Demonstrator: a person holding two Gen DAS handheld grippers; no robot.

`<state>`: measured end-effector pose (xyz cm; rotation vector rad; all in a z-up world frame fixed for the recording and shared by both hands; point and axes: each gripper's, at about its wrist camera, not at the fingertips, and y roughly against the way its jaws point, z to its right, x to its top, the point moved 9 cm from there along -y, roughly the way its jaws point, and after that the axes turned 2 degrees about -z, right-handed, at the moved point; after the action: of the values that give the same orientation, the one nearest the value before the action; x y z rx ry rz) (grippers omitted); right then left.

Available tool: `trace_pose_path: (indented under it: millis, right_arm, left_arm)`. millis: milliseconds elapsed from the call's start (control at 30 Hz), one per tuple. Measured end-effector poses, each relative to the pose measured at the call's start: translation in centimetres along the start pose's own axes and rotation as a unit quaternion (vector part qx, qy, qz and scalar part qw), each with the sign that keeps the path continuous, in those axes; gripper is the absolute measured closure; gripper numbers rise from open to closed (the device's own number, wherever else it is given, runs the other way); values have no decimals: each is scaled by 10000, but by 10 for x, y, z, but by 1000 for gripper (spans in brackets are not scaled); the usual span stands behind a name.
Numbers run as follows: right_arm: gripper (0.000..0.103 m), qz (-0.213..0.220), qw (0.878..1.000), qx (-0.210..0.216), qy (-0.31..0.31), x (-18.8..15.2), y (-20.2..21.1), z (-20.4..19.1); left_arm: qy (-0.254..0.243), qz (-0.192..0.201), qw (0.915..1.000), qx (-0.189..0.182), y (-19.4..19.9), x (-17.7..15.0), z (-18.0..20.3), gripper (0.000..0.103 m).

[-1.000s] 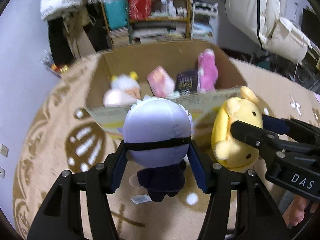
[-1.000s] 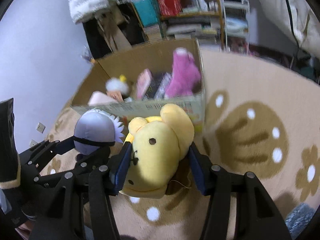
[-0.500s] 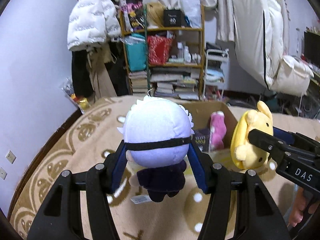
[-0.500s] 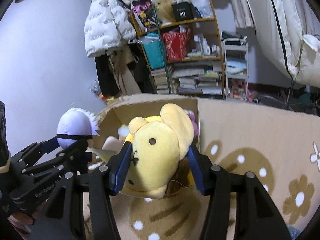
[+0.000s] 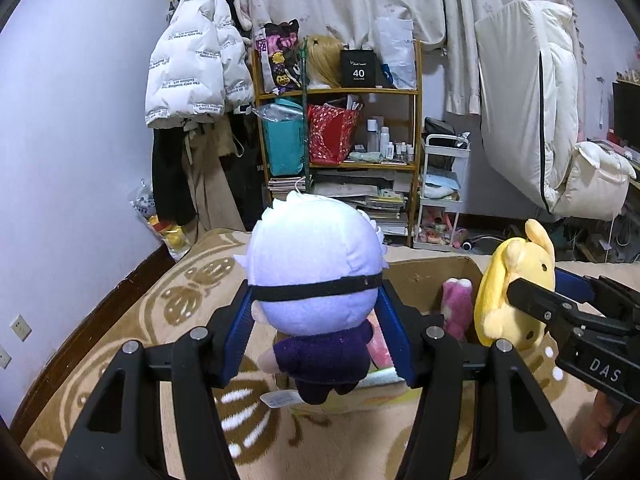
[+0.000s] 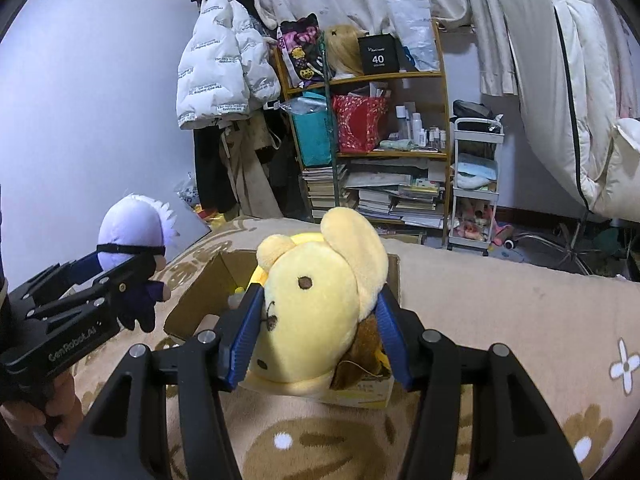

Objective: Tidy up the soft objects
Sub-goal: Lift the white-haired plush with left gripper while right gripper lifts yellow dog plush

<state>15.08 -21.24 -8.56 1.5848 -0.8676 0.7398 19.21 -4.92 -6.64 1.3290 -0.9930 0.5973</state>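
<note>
My left gripper (image 5: pixel 316 336) is shut on a white-haired doll (image 5: pixel 316 264) with a black blindfold and dark purple clothes, held in the air before the cardboard box (image 5: pixel 424 280). The doll also shows in the right wrist view (image 6: pixel 134 236). My right gripper (image 6: pixel 318 336) is shut on a yellow bear plush (image 6: pixel 316 304), held above the box (image 6: pixel 196 304). The bear shows at the right in the left wrist view (image 5: pixel 512 288). A pink plush (image 5: pixel 456 304) stands inside the box.
The box sits on a beige patterned carpet (image 6: pixel 520 320). Behind it stand a wooden shelf (image 5: pixel 340 128) full of books and bags, a white cart (image 5: pixel 440 192), hanging coats (image 5: pixel 188 76) and bedding (image 5: pixel 532 120).
Both grippers have risen with their plush toys and tilted up. The box has dropped low in both views and the room behind now fills the frames.
</note>
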Motion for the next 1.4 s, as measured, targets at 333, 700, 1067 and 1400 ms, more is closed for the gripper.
trace_pose_path:
  millis: [333,700,1067,1400]
  right_arm:
    - [44,235,9995,154,176,17,-9,-9]
    - [44,304,9989,350,111,32,-28,-9]
    - [43,-29,9991,408,87,17,-58,-6]
    - [43,-232,9989,378,125,6,-71,-3]
  left_arm:
    - [-25,-31,10000,39,-13,-2,-1,45]
    - [-96,-199,9997,-43,-30,-11,3,44]
    - [-99,-486,9987,-128,-53,-22,7,44]
    - [-204,-686,9972,-238,-64,-33,12,42]
